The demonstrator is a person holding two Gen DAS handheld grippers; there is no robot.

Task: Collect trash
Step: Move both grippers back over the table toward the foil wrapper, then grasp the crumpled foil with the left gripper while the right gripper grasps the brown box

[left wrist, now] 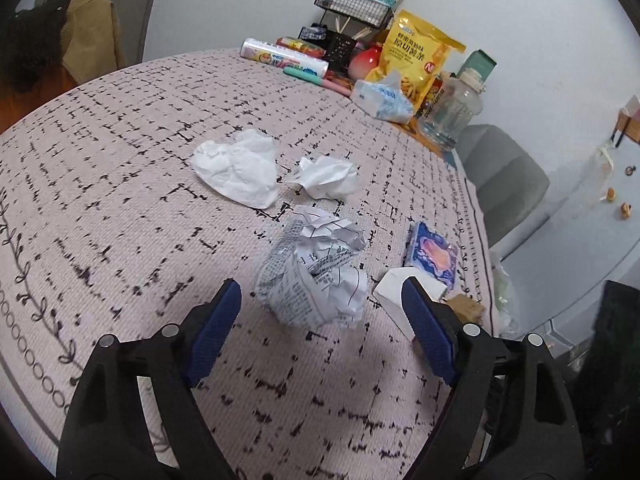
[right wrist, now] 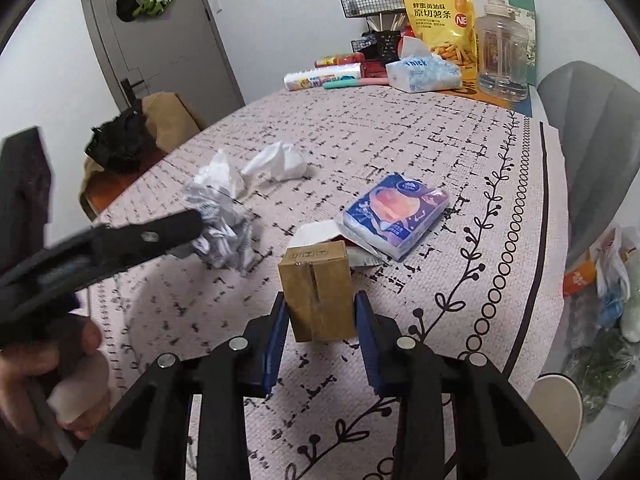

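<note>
On the bench (right wrist: 400,132), the right tongs (right wrist: 320,312) squeeze a small brown box (right wrist: 316,292). The left tongs (left wrist: 320,300) are wide open around a paper ball (left wrist: 316,276), not touching. The box may tip if squeezed crooked.

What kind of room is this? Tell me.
Probably a home dining room: a clothed table with a snack bag and tissue pack, a grey chair, and an interior door.
</note>
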